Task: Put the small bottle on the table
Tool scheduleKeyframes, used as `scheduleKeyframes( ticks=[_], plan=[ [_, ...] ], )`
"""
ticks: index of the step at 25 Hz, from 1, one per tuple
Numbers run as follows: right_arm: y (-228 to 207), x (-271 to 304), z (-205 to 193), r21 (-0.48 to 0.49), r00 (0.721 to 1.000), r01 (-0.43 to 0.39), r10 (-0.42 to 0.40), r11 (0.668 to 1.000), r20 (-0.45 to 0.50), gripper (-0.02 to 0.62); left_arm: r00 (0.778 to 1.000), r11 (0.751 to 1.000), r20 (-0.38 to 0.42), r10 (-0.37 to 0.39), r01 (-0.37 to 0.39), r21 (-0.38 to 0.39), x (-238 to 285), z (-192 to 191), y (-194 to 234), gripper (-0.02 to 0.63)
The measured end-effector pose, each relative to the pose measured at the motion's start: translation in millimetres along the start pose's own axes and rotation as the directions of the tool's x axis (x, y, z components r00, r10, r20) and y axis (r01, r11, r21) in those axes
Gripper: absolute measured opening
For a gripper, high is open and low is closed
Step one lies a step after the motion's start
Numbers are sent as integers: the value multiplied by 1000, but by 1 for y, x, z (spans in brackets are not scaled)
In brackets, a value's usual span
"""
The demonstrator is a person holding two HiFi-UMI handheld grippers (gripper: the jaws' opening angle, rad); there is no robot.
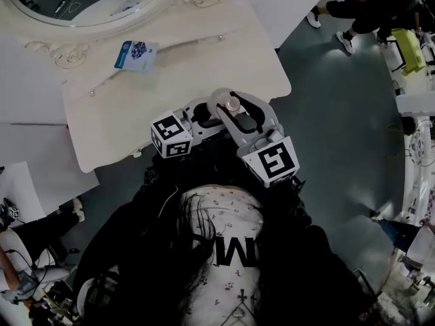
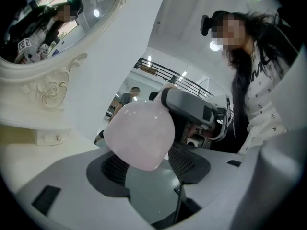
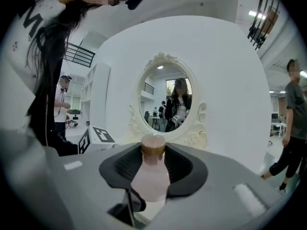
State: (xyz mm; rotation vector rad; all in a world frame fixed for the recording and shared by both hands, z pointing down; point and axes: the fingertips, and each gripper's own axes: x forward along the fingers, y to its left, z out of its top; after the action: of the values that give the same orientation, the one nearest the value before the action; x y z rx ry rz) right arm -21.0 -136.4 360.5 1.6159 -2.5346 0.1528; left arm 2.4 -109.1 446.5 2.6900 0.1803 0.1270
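The small pink bottle point(image 1: 229, 103) with a brown cap hangs over the near edge of the cream dressing table point(image 1: 170, 60). My right gripper point(image 1: 236, 109) is shut on it. In the right gripper view the bottle point(image 3: 151, 176) lies between the dark pads point(image 3: 184, 169), cap pointing away toward the mirror. My left gripper point(image 1: 214, 112) meets it from the left. In the left gripper view the bottle's rounded body point(image 2: 139, 133) fills the space above the spread pads point(image 2: 108, 174), and my left gripper point(image 2: 148, 166) looks open, not pressing it.
An ornate oval mirror point(image 1: 88, 5) stands at the table's back. A blue and white packet point(image 1: 134, 54) lies in front of it. Grey floor point(image 1: 340, 128) drops away right of the table, where a person's legs point(image 1: 360, 12) and a cluttered shelf point(image 1: 414, 80) are.
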Motion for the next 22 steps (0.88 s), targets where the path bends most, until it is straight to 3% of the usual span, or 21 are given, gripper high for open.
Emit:
scheduleKeyframes(
  ticks=[6, 13, 22],
  plan=[
    [-53, 8, 14, -27, 988, -154, 154, 988, 22, 150, 988, 993, 97, 117, -114, -37, 42, 32, 29, 230],
    [-92, 7, 11, -22, 962, -273, 273, 962, 28, 150, 965, 970, 103, 241, -237, -51, 76, 38, 52, 230],
    [-123, -1, 0, 1, 940, -341, 341, 940, 31, 150, 943, 947, 98, 318, -312, -70, 106, 34, 65, 230]
  ],
)
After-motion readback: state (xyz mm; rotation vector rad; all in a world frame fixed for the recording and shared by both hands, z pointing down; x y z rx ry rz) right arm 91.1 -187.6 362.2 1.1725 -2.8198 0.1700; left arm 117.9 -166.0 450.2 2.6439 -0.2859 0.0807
